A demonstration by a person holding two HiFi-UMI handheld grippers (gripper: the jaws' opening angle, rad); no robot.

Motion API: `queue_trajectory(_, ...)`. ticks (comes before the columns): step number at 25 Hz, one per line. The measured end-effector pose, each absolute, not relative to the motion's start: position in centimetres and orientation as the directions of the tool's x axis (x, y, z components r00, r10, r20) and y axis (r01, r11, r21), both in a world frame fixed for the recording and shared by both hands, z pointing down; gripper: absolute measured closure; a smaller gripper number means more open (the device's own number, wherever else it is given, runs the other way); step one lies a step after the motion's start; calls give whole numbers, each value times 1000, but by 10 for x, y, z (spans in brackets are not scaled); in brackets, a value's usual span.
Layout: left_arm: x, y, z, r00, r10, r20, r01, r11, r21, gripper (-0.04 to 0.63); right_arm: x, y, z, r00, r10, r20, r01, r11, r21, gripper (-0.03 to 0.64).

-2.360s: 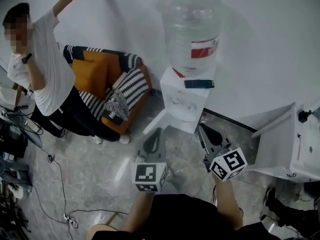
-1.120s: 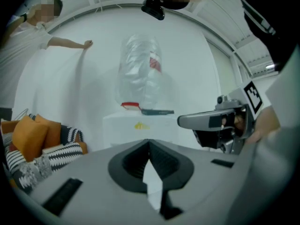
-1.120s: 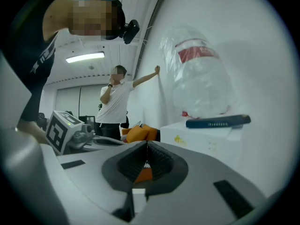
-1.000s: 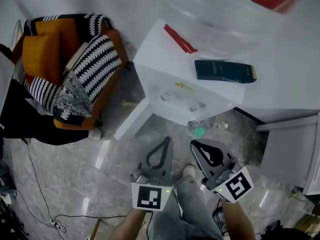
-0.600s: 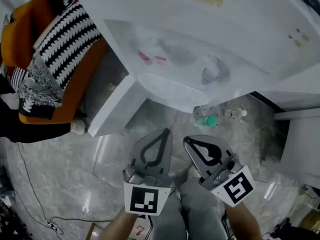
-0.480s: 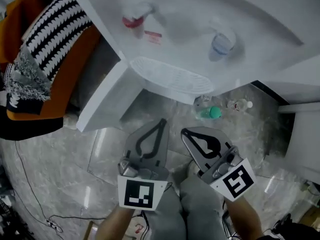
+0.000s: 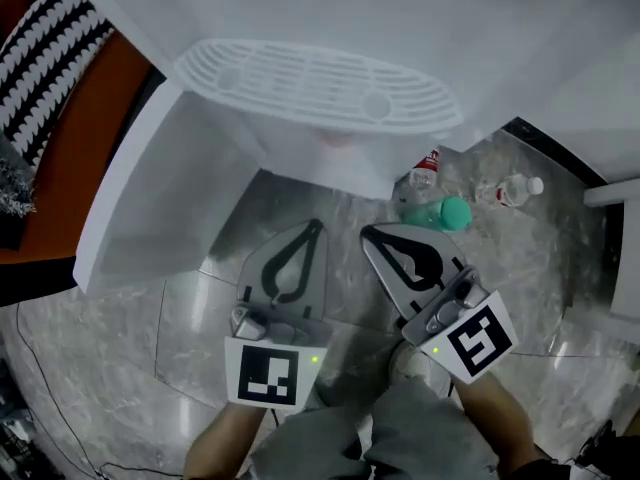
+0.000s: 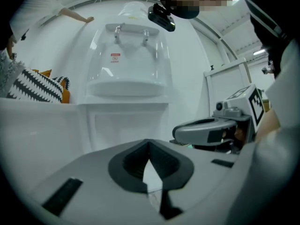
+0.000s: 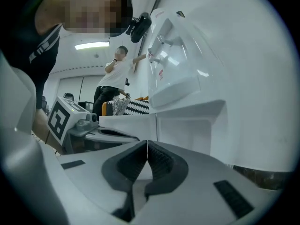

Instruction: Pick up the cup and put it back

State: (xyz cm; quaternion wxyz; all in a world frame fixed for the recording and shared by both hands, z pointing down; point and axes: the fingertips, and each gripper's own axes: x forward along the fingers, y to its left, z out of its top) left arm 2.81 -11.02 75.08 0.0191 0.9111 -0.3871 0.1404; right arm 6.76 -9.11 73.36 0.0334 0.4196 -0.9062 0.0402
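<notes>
**Both tongs shut and empty, no cup in sight**

Way off to the left of the left tongs (image 7: 316,225) there's a striped cushion (image 7: 40,38), well out of the way. The left tongs are closed on nothing, tips pointing at the water dispenser (image 7: 170,188). Its drip tray (image 7: 310,83) juts out just ahead of both pairs. The right tongs (image 7: 366,233) sit just beside the left ones, also closed with nothing between the jaws. Ahead and to the right of them, a green bottle (image 7: 440,213) and a clear bottle (image 7: 505,188) lie on the floor (image 7: 140,338). The cup doesn't show in any view, so where it stands can't be told. Best guess is it's light, maybe crushable and a bit slick, so a gentle pinch on the wall under the rim looks right. There's open floor to the left, but the tray lip overhead and the bottle clutter on the right are the things to mind.
</notes>
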Motion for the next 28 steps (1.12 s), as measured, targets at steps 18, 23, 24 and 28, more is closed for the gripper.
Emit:
queue_trajectory(18,13,-149,824,606,-761,233,-787,-616,32,581,81,-138,811,-503,-863,36,-863,500,-71,464)
queue_trajectory(23,11,-151,830,603,-768,218,-793,-608,51,583,73,-157,828,-468,-883,32,-881,464,-89,337)
queue_trajectory(24,9,-150,831,602,-768,220,-793,-607,51,581,72,-162,835,-445,-894,44,-893,439,-101,316)
queue_trajectory(28,1,-148,833,597,-768,233,-797,-602,57,581,72,-186,855,-357,-930,90,-932,348,-103,272)
